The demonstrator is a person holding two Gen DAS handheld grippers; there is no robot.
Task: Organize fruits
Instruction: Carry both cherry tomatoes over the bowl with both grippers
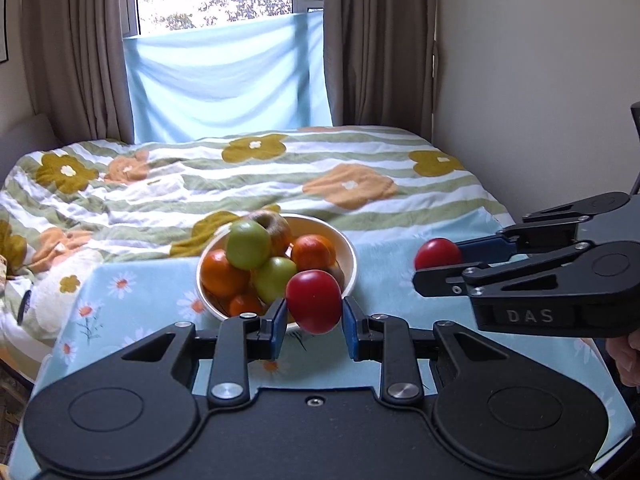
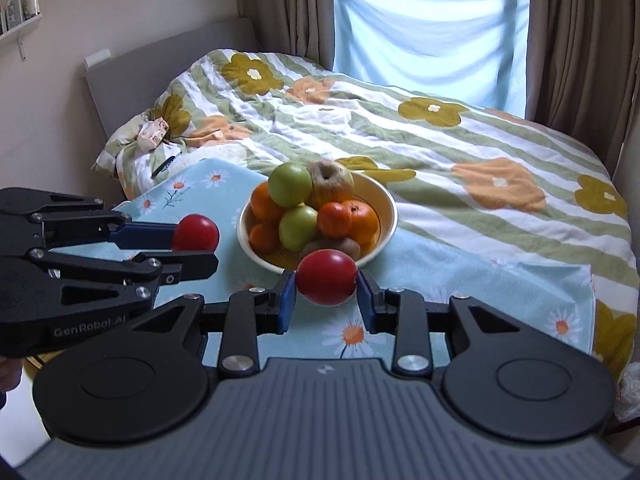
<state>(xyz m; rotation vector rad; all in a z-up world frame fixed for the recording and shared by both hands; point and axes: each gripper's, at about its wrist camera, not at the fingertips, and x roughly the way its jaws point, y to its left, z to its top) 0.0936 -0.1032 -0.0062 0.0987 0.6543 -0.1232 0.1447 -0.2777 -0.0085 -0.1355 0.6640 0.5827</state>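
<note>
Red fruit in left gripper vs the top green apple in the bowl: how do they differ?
The red fruit is glossy red; the green apple is green. The red fruit is clamped between the left gripper pads, off the cloth; the green apple rests free on top of the pile in the cream bowl. In the left wrist view the red fruit looks larger, but it is nearer. Both are round and smooth.

Glossy red fruit [image 1: 314, 300]; matt plastic claw [image 1: 314, 320]; cloth tbl cover [image 1: 152, 284].

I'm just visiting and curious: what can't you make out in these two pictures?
- Bowl bottom: both views, piled fruit covers it.
- Brown fruit: right wrist view, red fruit hides part.
- Shelf items: right wrist view, too small, cut off.
- Person's hand: left wrist view, cut by edge.
</note>
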